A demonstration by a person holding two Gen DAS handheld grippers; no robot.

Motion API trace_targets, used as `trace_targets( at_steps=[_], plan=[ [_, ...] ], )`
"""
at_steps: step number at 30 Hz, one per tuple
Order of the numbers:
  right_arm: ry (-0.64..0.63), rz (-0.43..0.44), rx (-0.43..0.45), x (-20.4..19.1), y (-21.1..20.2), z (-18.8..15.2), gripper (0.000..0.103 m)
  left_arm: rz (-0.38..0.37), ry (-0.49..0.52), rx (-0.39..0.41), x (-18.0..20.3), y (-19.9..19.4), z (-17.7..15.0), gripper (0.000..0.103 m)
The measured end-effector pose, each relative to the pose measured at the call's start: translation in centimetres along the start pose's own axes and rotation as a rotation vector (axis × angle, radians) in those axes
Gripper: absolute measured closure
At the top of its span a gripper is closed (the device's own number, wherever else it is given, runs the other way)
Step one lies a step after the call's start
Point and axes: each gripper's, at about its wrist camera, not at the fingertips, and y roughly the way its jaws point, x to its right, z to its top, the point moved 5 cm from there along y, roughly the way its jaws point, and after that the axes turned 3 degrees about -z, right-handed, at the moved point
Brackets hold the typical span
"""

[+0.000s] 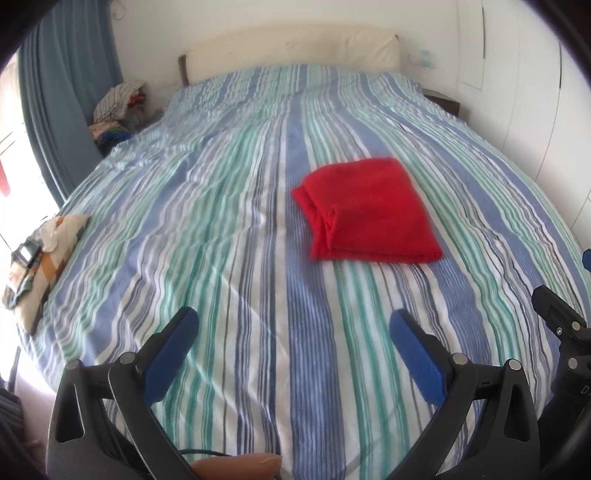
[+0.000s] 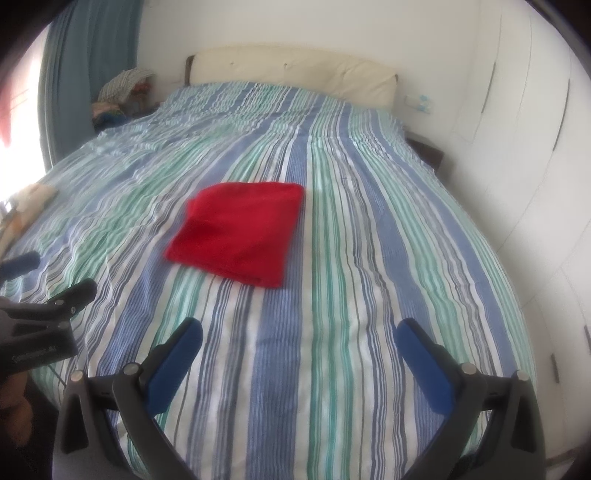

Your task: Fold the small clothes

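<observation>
Fingers (image 1: 177, 332) of the left gripper (image 1: 293, 325) and right gripper (image 2: 299, 334) spread wide, empty, above a striped bed (image 1: 221, 221); folded red garment (image 1: 369, 210) lies ahead, well apart.

- A wide bed (image 1: 221, 229) fills the room, its cover striped in blue, green and white.
- A cream padded headboard (image 1: 291, 51) sits against the plain white far wall (image 2: 295, 26).
- Blue curtains (image 1: 62, 85) hang on the left, and bright daylight pours in beside them.
- A heap of mixed fabrics (image 1: 118, 110) is stacked by the bed's far-left corner.
- White cupboard doors (image 2: 535, 155) run down the right side.
- A patterned cushion (image 1: 40, 254) lies at the bed's left edge.
</observation>
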Motion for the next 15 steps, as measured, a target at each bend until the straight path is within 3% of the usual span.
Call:
trace_targets(
  at_steps=[15],
  plan=[
    [0.018,0.014,0.016,-0.4,-1.4,0.8,0.0,0.045,0.008,0.029,0.1,-1.8,0.5,0.0]
  ],
)
